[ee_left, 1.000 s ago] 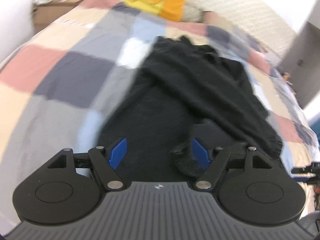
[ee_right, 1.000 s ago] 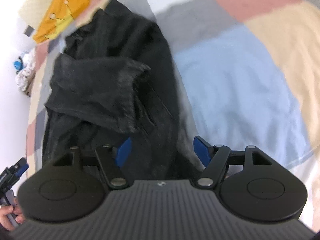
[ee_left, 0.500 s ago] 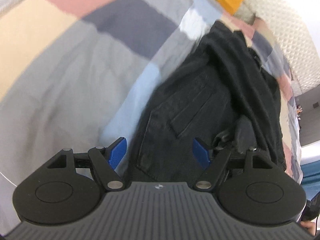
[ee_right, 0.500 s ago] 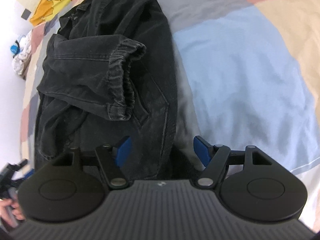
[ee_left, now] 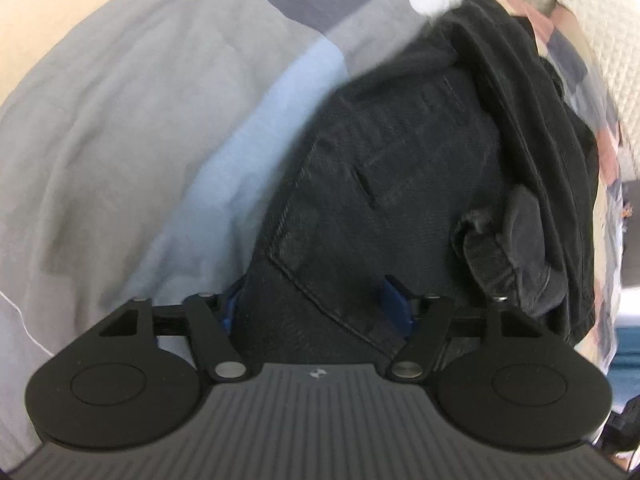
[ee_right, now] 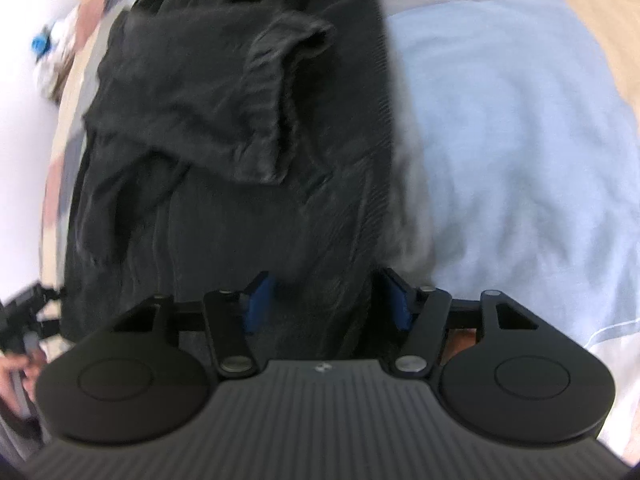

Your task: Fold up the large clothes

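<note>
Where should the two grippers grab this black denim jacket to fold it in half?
Grip the black denim jacket at its near hem, one corner each, from above. It lies flat on the bedspread; left gripper and right gripper, jaws just closing, already straddle that edge.

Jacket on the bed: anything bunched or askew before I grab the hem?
Yes. One sleeve cuff lies crumpled across the black jacket rather than flat, its end rumpled. The hem sits between both grippers' fingers, which have just been closing. Nothing looks torn.
</note>
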